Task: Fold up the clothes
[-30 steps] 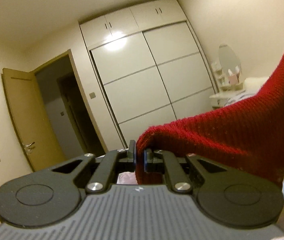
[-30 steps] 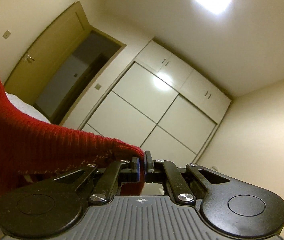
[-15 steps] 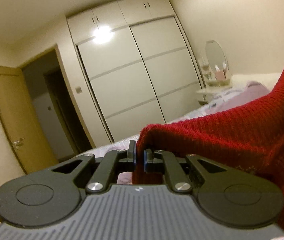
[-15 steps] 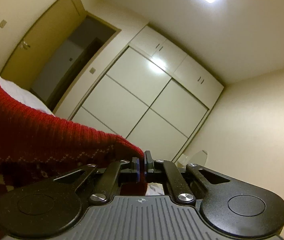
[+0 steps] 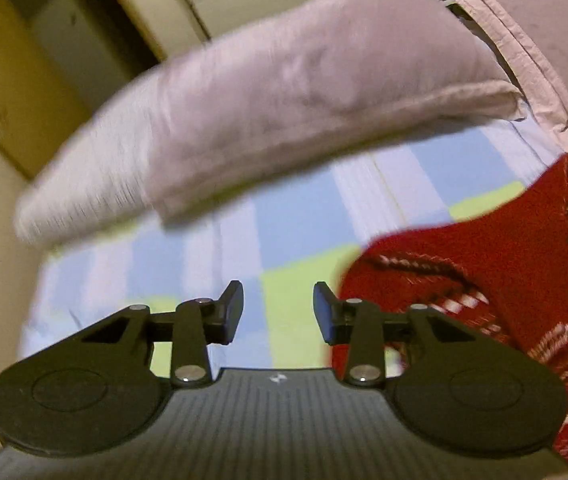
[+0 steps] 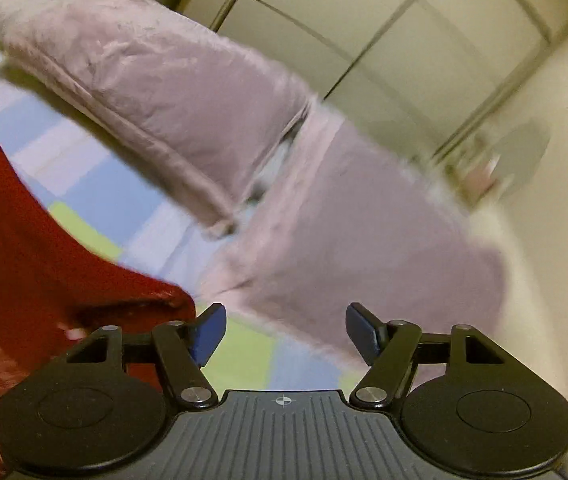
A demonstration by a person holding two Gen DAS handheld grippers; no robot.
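A red knit sweater [image 5: 496,264] with a white pattern lies on the checked bed sheet [image 5: 284,232], to the right of my left gripper [image 5: 278,312]. That gripper stands open, nothing between its fingers, and the sweater's edge runs just behind its right finger. In the right wrist view the same red sweater [image 6: 24,260] lies at the left, its corner beside the left finger of my right gripper [image 6: 286,330]. The right gripper is open and holds nothing. Both views are blurred by motion.
Two pale lilac pillows [image 5: 284,92] [image 6: 172,92] lie across the bed beyond the sweater. White wardrobe doors [image 6: 424,32] stand behind them, and a door opening [image 5: 64,28] shows at the left. The blue, green and white sheet [image 6: 96,184] is bare ahead of both grippers.
Both grippers have let go of the sweater and opened. They have tipped down from the room view toward the bed, and the sweater now lies on the sheet.
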